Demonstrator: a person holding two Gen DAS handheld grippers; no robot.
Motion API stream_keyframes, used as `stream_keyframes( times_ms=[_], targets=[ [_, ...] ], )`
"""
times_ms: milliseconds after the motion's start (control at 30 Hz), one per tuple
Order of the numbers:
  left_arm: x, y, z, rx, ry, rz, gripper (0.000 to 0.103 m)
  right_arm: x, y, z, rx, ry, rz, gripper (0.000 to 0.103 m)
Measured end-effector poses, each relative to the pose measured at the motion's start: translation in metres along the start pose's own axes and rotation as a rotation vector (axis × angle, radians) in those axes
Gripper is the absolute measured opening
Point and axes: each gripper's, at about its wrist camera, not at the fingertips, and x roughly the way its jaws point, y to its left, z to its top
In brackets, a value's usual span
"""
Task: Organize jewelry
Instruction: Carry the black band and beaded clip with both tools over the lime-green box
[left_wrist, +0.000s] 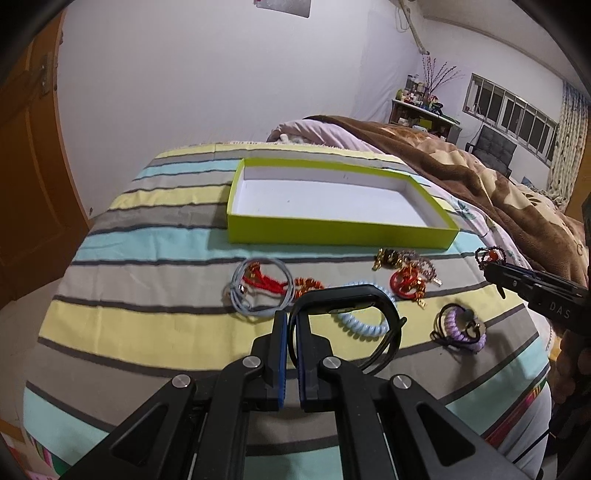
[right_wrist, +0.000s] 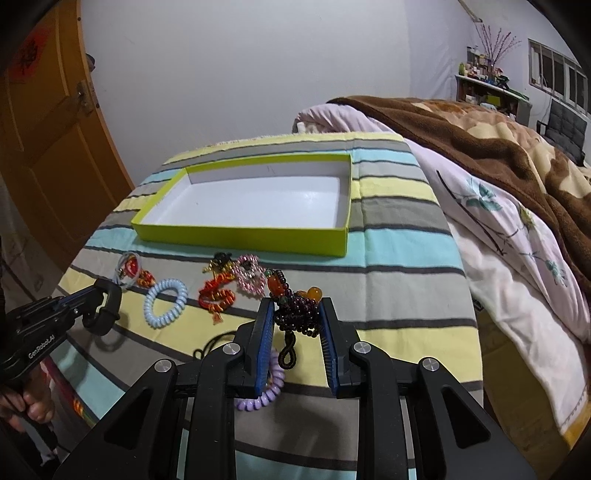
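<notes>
My left gripper (left_wrist: 291, 317) is shut on a black wristband (left_wrist: 369, 295) and holds it above the striped cloth; it also shows in the right wrist view (right_wrist: 107, 306). My right gripper (right_wrist: 295, 306) is shut on a dark beaded bracelet (right_wrist: 295, 310) with amber beads, also seen in the left wrist view (left_wrist: 489, 254). An open lime-green box (left_wrist: 332, 232) with a white, empty inside lies behind the jewelry; it also shows in the right wrist view (right_wrist: 240, 240). On the cloth lie a light blue coil band (right_wrist: 164, 302), a purple coil band (left_wrist: 458, 325), a grey cord ring (left_wrist: 258, 288) and red ornaments (left_wrist: 406, 280).
The striped cloth (left_wrist: 147, 325) covers a raised surface. A brown blanket (right_wrist: 480, 147) and floral quilt (right_wrist: 517, 240) lie to the right. An orange door (right_wrist: 48, 147) stands at the left. A pink beaded piece (right_wrist: 251, 277) lies before the box.
</notes>
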Motion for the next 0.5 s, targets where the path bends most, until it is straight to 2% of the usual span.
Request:
stream_keyframes(
  times_ms=[233, 500],
  targets=[
    [-0.002, -0.007, 0.029, 0.043, -0.043, 0.013, 0.004, 0.0, 0.004, 0.019, -0.021, -0.029, 0.006, 0.025],
    [0.022, -0.004, 0.076, 0.059, -0.061, 0.041, 0.004, 0.016, 0.003, 0.051, -0.045, -0.049, 0.007, 0.025]
  ],
)
